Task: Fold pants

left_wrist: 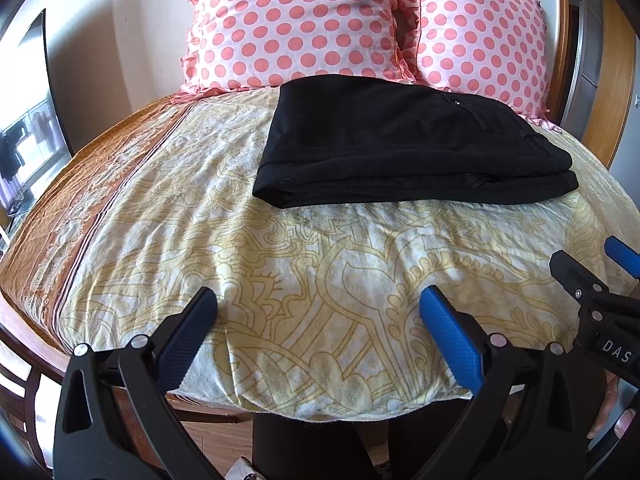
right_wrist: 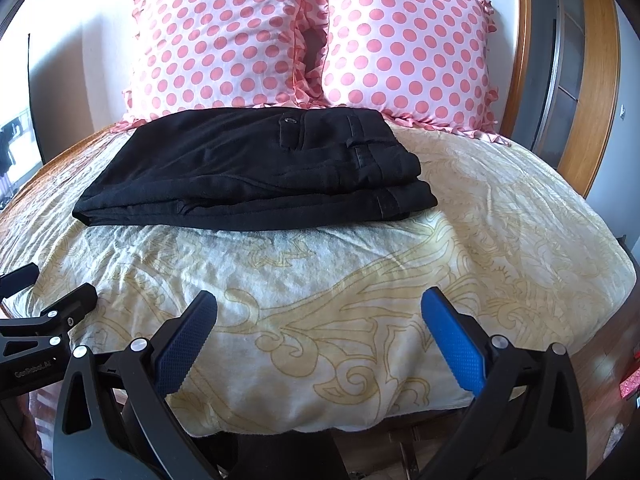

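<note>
The black pants (left_wrist: 408,144) lie folded into a flat, layered bundle on the far half of the bed, just in front of the pillows. In the right wrist view the pants (right_wrist: 256,168) show a waistband with belt loops at their right end and a small button on the top layer. The folded edge faces the cameras, and two stacked layers are visible along it.

Under the pants is a cream bed sheet (left_wrist: 320,260) with a yellow ornamental pattern; it is a little wrinkled. On the left side of the bed the sheet has a brown patterned border (left_wrist: 80,192). Behind the pants two pink pillows with salmon polka dots (left_wrist: 296,24) and ruffled edges stand against the wall, side by side and touching. A wooden frame (right_wrist: 516,60) rises at the right of the pillows.

The left gripper (left_wrist: 318,304) hangs over the near edge of the bed, its blue-padded fingers spread wide and holding nothing. The right gripper (right_wrist: 319,306) is beside it, also with fingers wide apart and empty. Both are well apart from the pants.
</note>
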A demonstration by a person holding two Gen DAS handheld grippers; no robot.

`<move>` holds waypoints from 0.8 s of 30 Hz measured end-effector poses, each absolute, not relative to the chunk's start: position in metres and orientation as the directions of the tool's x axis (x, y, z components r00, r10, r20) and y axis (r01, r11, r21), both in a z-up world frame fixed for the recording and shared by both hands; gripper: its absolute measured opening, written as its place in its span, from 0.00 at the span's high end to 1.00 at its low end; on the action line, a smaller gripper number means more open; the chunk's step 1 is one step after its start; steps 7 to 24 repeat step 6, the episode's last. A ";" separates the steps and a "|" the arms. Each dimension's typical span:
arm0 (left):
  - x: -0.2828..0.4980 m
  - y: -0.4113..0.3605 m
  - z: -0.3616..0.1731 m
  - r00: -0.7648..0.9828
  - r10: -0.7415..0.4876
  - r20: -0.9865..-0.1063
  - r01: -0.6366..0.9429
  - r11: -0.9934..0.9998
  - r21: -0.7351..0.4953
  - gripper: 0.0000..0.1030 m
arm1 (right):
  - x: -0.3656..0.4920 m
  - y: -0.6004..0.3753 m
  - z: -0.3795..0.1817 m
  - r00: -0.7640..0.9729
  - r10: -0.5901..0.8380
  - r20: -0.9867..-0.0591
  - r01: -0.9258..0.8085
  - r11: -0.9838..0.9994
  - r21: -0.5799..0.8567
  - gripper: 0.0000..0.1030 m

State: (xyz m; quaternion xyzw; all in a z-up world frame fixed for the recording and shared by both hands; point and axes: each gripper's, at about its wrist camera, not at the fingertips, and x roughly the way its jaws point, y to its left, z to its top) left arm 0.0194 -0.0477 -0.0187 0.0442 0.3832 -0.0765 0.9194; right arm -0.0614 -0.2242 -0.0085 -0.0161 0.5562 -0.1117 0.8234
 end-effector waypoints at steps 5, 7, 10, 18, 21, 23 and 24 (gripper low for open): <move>0.020 -0.047 -0.018 0.693 -0.109 -0.712 0.177 0.984 0.022 0.02 | -0.058 -0.227 -0.008 0.351 -0.197 -0.915 0.163 0.976 -0.147 0.01; 0.020 -0.048 -0.018 0.693 -0.109 -0.713 0.176 0.984 0.021 0.02 | -0.057 -0.228 -0.008 0.350 -0.196 -0.916 0.162 0.976 -0.147 0.01; 0.020 -0.048 -0.018 0.693 -0.109 -0.713 0.176 0.984 0.021 0.02 | -0.057 -0.228 -0.008 0.350 -0.196 -0.916 0.162 0.976 -0.147 0.01; 0.020 -0.048 -0.018 0.693 -0.109 -0.713 0.176 0.984 0.021 0.02 | -0.057 -0.228 -0.008 0.350 -0.196 -0.916 0.162 0.976 -0.147 0.01; 0.020 -0.048 -0.018 0.693 -0.109 -0.713 0.176 0.984 0.021 0.02 | -0.057 -0.228 -0.008 0.350 -0.196 -0.916 0.162 0.976 -0.147 0.01; 0.020 -0.048 -0.018 0.693 -0.109 -0.713 0.176 0.984 0.021 0.02 | -0.057 -0.228 -0.008 0.350 -0.196 -0.916 0.162 0.976 -0.147 0.01; 0.020 -0.048 -0.018 0.693 -0.109 -0.713 0.176 0.984 0.021 0.02 | -0.057 -0.228 -0.008 0.350 -0.196 -0.916 0.162 0.976 -0.147 0.01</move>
